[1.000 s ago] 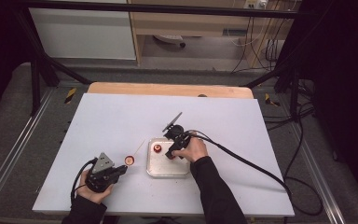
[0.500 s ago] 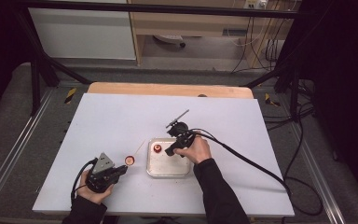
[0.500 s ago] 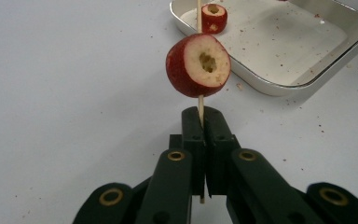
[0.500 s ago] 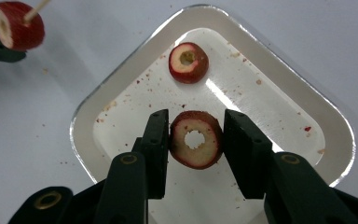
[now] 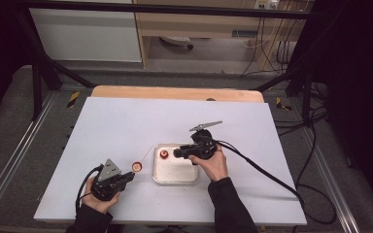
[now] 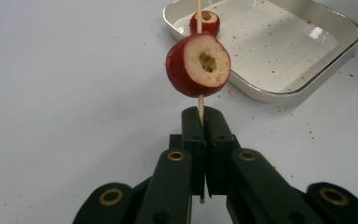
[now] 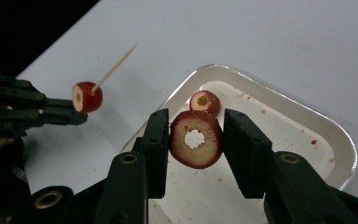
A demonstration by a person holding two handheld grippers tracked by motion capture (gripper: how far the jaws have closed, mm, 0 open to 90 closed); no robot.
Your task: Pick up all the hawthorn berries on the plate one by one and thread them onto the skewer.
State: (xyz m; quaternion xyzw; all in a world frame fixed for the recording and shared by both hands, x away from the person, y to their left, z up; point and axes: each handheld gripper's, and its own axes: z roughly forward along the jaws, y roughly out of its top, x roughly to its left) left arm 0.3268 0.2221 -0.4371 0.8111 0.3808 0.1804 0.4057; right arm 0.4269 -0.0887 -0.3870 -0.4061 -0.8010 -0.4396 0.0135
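Gripping a cored fruit (image 7: 196,144) between its jaws above the tray (image 7: 307,116), the right gripper (image 7: 193,144) hovers over another fruit (image 7: 205,101) lying inside; the left gripper (image 6: 204,128), clamped on a skewer (image 6: 198,18), holds a speared fruit (image 6: 198,65) beside the tray.

My grippers: left gripper (image 6: 204,122) and right gripper (image 7: 196,140), black jaws, brass-ringed pivot screws, black cables, grey triangular plates; black sleeves.

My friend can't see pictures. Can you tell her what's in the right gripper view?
The right gripper pinches a cored red fruit above a white tray that holds one more fruit piece. At left, the left gripper holds a skewer with another fruit piece on it.
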